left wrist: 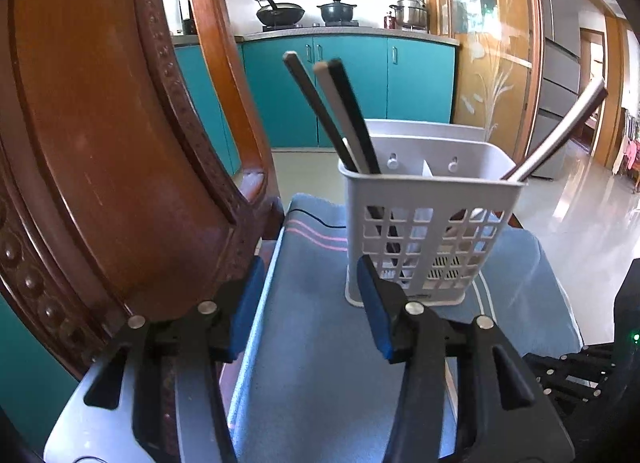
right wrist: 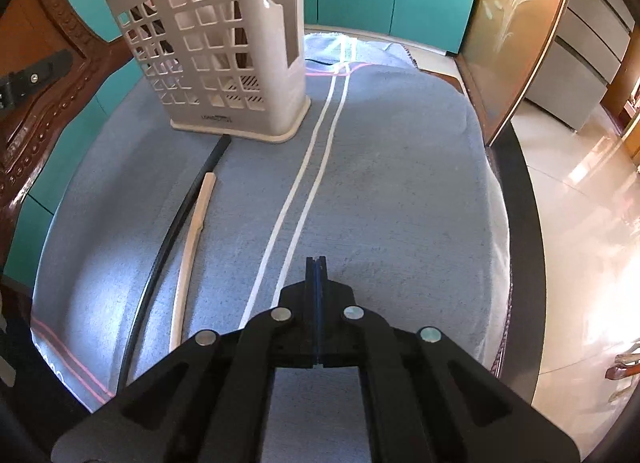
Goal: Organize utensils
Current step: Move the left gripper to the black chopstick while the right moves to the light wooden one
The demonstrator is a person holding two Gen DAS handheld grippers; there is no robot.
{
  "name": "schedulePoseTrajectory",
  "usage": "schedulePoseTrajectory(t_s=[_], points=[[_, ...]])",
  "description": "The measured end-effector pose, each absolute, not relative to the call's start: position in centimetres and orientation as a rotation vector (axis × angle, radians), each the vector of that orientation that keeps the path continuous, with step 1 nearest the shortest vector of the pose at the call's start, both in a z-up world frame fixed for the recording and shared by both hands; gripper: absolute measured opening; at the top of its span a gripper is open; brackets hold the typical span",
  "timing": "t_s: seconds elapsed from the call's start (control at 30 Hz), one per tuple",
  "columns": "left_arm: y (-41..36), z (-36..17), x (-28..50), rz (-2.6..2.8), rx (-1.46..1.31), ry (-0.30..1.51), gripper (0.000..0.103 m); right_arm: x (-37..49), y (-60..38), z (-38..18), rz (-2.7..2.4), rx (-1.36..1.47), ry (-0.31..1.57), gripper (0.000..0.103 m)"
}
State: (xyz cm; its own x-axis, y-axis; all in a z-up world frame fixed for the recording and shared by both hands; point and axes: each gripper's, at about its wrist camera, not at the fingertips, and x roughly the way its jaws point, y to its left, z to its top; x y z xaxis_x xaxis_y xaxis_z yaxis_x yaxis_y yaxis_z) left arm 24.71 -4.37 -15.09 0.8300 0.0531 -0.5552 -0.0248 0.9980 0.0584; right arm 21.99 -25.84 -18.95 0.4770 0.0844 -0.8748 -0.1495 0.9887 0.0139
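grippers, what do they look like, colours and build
Both are black plastic linkage frames with round silver pivot pins. The left gripper carries blue pads on the inner faces of its fingers; on the right gripper only a thin blue strip shows between the fingers. No cables, sleeves or markings are visible.

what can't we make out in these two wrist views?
- Right wrist: near ends of the black chopstick and the pale chopstick are hidden behind the right gripper.
- Right wrist: caddy top is cut off by the frame edge.
- Left wrist: utensil head is hidden inside the caddy.
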Motion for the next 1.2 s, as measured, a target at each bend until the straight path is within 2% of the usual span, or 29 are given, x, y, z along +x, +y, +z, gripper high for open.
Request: schedulePoseTrajectory(t_s=[0.17,0.23,0.3,0.33,0.37,0.4,0.43,0.7,0.83,0.9,1.2], points=[[-4.9,-15.3,24.7,0.039,0.062,0.603,0.050,21.4,-24.7,-19.3,0.144,-0.085,1.069,0.001],[-5.0,-15.5,24.8,0.038,0.065,0.610,0.050,21.5,-24.7,-19.4,0.144,-0.072,1.071,0.004],[-5.1,-15.6,24.8,0.038,0.068,0.618,0.051,21.4,-24.8,-19.4,0.157,-0.054,1.069,0.025],[-5.2,-15.5,25.0,0.038,0.068,0.620,0.052,21.3,-24.7,-19.2,0.169,-0.043,1.063,0.032],[-5.1,-15.6,25.0,0.038,0.069,0.621,0.052,21.2,-24.6,-19.1,0.185,-0.035,1.056,0.042],[-5.1,-15.5,25.0,0.038,0.070,0.622,0.053,21.1,-24.4,-18.9,0.198,-0.034,1.052,0.047],[-5.1,-15.6,25.0,0.038,0.070,0.623,0.054,21.0,-24.1,-18.9,0.213,-0.040,1.048,0.047],[-5.5,-15.8,24.9,0.028,0.088,0.639,0.057,20.9,-22.3,-20.1,0.217,-0.145,1.053,0.046],[-5.5,-15.8,25.0,0.020,0.091,0.649,0.059,20.8,-22.1,-20.1,0.234,-0.150,1.042,0.011],[-5.5,-15.9,25.0,0.011,0.089,0.659,0.059,20.9,-22.4,-20.1,0.239,-0.143,1.046,0.004],[-6.7,-18.2,26.1,-0.151,0.047,0.823,0.059,21.9,-25.5,-19.2,0.186,-0.013,1.061,0.003]])
